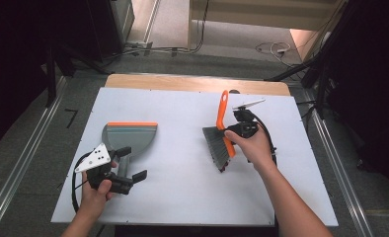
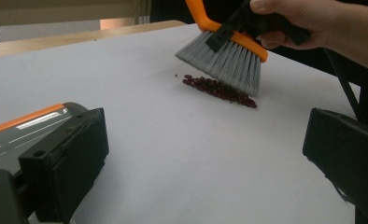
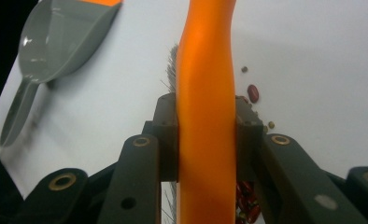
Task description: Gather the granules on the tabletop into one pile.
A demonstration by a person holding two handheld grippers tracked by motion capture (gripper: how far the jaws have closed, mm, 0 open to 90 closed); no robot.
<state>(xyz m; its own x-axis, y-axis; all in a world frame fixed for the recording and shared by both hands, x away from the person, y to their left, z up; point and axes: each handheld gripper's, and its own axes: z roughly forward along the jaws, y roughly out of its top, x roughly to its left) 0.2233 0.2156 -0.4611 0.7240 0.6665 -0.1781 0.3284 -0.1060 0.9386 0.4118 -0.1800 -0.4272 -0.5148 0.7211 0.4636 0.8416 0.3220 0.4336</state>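
Nearest to the person, the left gripper (image 1: 133, 178) rests low on the white tabletop (image 1: 182, 187), its jaws spread wide with nothing between them. In the left gripper view one jaw stands just beside the dustpan (image 2: 18, 130), and whether they touch cannot be told. The dustpan (image 1: 128, 134) lies flat on the left half of the tabletop, a grey scoop with an orange strip along its far lip and a grey handle reaching back toward the left hand (image 1: 96, 190). No brand or writing can be read on it.

Farther in, on the right half, the right gripper (image 1: 236, 132) is pinched on the brush (image 1: 222, 133), its jaws pressed against both sides of the orange handle, as the right gripper view shows close up (image 3: 205, 140). The brush has a curved orange handle, an orange back and grey bristles (image 2: 229, 63) that fan downward to the tabletop. No label shows on it either.

Just beside the bristle tips lies a narrow row of dark red beans (image 2: 219, 88), and a few stray ones (image 3: 253, 93) sit near the handle in the right gripper view. Beyond the white sheet, a strip of bare wood (image 1: 192, 83) runs along the far edge.
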